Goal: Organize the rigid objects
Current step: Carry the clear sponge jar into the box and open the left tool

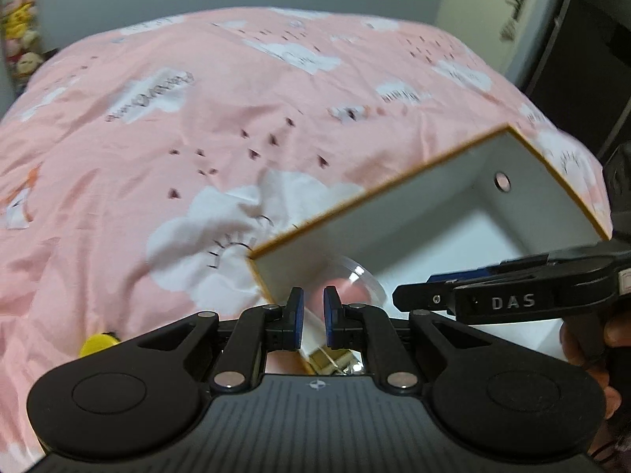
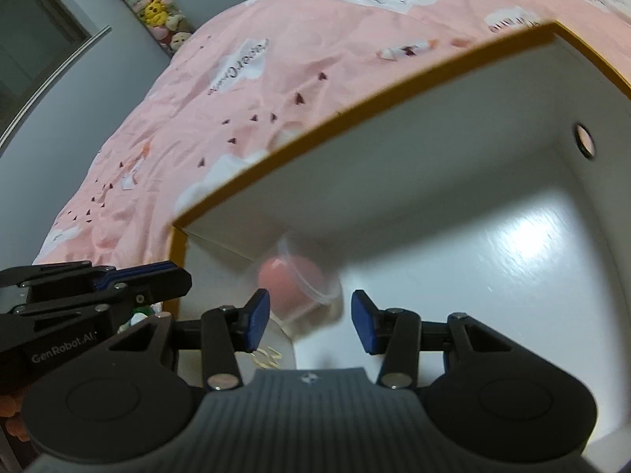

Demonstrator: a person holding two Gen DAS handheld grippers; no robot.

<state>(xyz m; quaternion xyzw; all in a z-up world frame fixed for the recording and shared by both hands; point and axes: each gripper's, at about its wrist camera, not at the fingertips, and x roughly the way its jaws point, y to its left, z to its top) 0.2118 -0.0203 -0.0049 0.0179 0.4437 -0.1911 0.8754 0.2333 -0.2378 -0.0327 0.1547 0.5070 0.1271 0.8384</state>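
Note:
A white box with an orange rim (image 1: 394,193) (image 2: 394,90) lies on the pink bed. Inside it, near the left corner, sits a clear plastic capsule with a pink ball inside (image 2: 299,283) (image 1: 351,283), blurred. My right gripper (image 2: 311,317) is open just behind the capsule, not touching it; it shows from the side in the left wrist view (image 1: 398,295). My left gripper (image 1: 313,311) is nearly shut over the box's near left corner, with nothing clearly between its pads; it shows in the right wrist view (image 2: 185,276) at the box's left wall.
A pink quilt with white clouds (image 1: 197,118) covers the bed. A yellow object (image 1: 98,345) lies on the quilt at the left. A white round item with gold print (image 2: 272,354) lies in the box. Plush toys (image 2: 154,4) hang by the far wall.

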